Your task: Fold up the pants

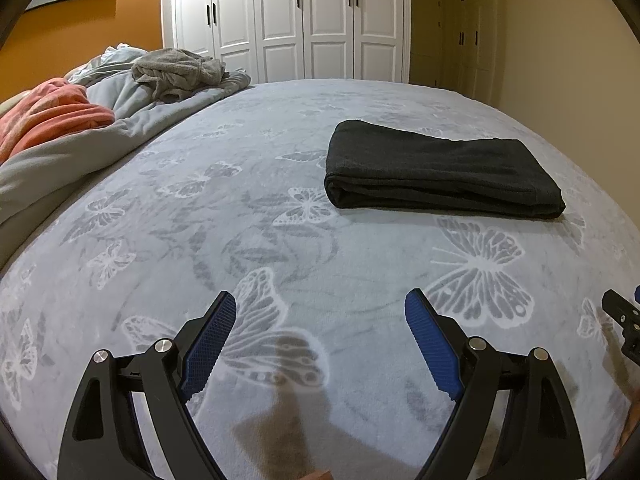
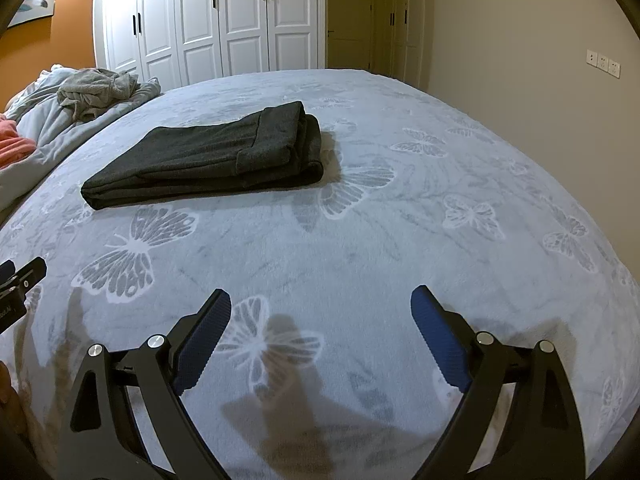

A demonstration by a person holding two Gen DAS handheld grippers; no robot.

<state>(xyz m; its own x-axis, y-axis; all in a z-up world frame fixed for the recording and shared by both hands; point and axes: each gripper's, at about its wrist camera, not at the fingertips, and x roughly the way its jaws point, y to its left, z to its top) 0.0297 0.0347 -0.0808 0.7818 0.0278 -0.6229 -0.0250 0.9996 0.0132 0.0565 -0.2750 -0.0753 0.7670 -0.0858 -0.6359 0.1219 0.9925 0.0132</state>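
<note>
The dark grey pants [image 1: 440, 170] lie folded into a flat rectangle on the bed; they also show in the right wrist view [image 2: 208, 158], up and to the left. My left gripper [image 1: 320, 304] is open and empty, hovering over the blanket well short of the pants. My right gripper [image 2: 321, 300] is open and empty, also over bare blanket nearer than the pants. Part of the right gripper shows at the right edge of the left wrist view [image 1: 624, 320], and part of the left gripper at the left edge of the right wrist view [image 2: 20, 284].
The bed has a grey-blue butterfly blanket [image 1: 240, 240]. A bunched grey duvet [image 1: 120, 120], an orange cloth [image 1: 48, 116] and a crumpled grey garment [image 1: 180, 70] lie at the far left. White wardrobe doors [image 1: 288, 16] stand behind the bed; a wall [image 2: 520, 40] is at right.
</note>
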